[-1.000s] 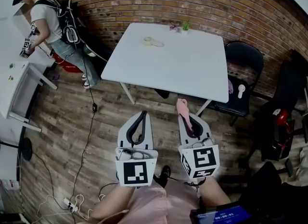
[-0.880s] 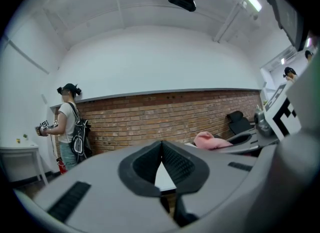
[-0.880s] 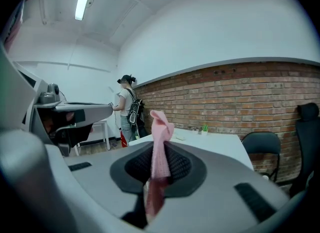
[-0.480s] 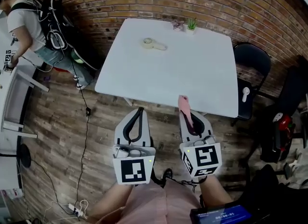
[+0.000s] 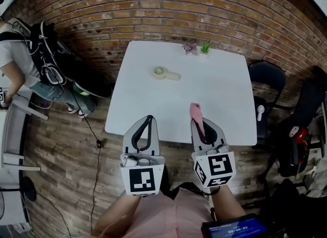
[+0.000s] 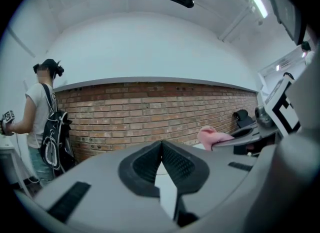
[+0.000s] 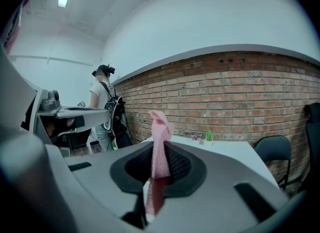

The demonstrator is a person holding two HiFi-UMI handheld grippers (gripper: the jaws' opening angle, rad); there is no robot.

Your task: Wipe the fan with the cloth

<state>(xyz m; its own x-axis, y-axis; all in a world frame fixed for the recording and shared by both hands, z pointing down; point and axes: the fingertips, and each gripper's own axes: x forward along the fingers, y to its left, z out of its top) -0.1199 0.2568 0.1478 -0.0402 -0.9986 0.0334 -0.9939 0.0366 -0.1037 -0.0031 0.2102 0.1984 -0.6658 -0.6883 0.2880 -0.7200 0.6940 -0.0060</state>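
A small cream hand fan [image 5: 166,73] lies flat on the far left part of the white table [image 5: 225,94]. My right gripper [image 5: 198,122] is shut on a pink cloth [image 5: 196,114], which sticks out past the tips; in the right gripper view the pink cloth [image 7: 160,152] stands up between the jaws. My left gripper [image 5: 149,118] is shut with nothing in it, and in the left gripper view its fingertips [image 6: 161,147] meet. Both grippers hover over the table's near edge, well short of the fan.
A tiny potted plant [image 5: 205,47] and a small pink thing [image 5: 189,48] stand at the table's far edge by the brick wall. A black chair [image 5: 266,78] is at the right. A person with a backpack [image 5: 30,63] stands at the left.
Both grippers have travelled forward from over the wooden floor to the table's near edge. The pink cloth stays clamped in the right one. The left stays shut.
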